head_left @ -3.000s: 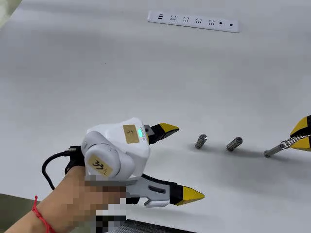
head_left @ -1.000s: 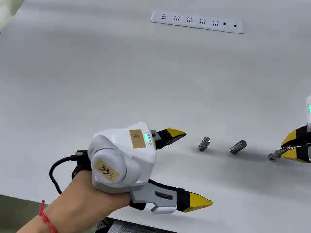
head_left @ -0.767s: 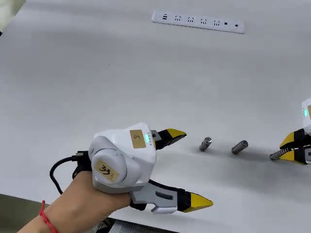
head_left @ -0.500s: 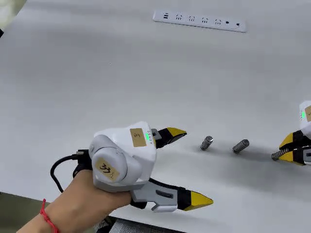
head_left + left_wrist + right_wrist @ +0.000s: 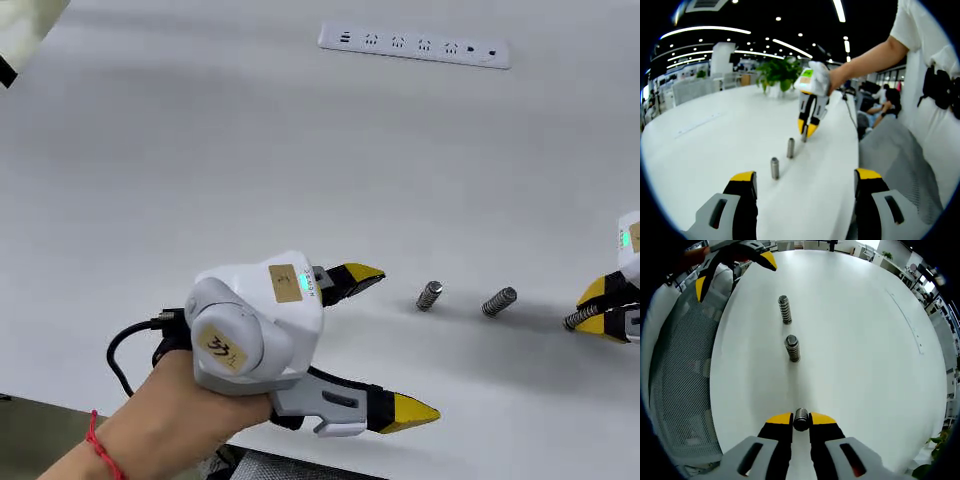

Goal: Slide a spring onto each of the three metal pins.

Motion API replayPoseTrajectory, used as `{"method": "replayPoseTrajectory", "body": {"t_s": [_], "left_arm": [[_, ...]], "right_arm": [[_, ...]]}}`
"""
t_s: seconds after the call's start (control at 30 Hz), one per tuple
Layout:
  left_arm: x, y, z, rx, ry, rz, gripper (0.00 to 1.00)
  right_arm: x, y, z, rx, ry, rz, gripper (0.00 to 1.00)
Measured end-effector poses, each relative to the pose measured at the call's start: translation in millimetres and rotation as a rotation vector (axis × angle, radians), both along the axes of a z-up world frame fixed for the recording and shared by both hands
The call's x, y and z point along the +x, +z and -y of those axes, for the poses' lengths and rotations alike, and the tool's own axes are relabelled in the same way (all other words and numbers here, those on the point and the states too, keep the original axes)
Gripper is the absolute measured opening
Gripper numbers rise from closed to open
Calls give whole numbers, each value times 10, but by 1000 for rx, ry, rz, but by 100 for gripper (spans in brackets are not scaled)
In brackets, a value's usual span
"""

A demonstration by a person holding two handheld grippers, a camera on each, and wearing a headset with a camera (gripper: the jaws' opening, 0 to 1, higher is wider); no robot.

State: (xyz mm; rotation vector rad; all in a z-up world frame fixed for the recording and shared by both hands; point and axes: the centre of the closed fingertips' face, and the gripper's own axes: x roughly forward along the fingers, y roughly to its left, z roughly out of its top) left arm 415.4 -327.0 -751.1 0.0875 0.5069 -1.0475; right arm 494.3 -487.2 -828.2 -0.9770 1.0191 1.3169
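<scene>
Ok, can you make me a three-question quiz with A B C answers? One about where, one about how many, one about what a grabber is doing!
1. Where is the power strip? A. at the far side of the table; B. on the floor; C. on a chair.
2. How many spring-covered pins stand free on the table? A. one; B. two; C. five.
3. How are the left gripper's jaws? A. wide open, holding nothing; B. shut on a pin; C. shut on a cup.
Answers: 1 A, it lies beyond the pins; 2 B, one beside another, a third held in the right gripper; 3 A, a clear gap between its tips.
</scene>
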Motion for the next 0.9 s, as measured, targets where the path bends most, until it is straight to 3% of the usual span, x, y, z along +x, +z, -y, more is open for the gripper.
{"method": "replayPoseTrajectory", "body": {"t_s": [0.23, 0.37, 0.57, 0.6, 0.67, 0.77, 0.9], "left_arm": [[-20, 25, -3, 12, -2, 9, 81], [-41, 36, -10, 31, -12, 21, 82], [-53, 57, -37, 56, -13, 35, 87], [-43, 73, -48, 61, -8, 50, 88], [-24, 112, -65, 55, 5, 71, 93], [-7, 155, -98, 44, 28, 77, 98], [-25, 172, -141, 71, 42, 94, 100]], "right_arm": [[-2, 145, -25, 59, -49, 18, 22], [77, 274, 34, 151, -141, 40, 26], [24, 621, 97, 304, -276, 56, 37], [4, 673, 131, 330, -300, 63, 39], [-42, 742, 202, 369, -326, 75, 43], [-117, 802, 310, 423, -368, 83, 50], [-212, 858, 406, 498, -408, 102, 61]]}}
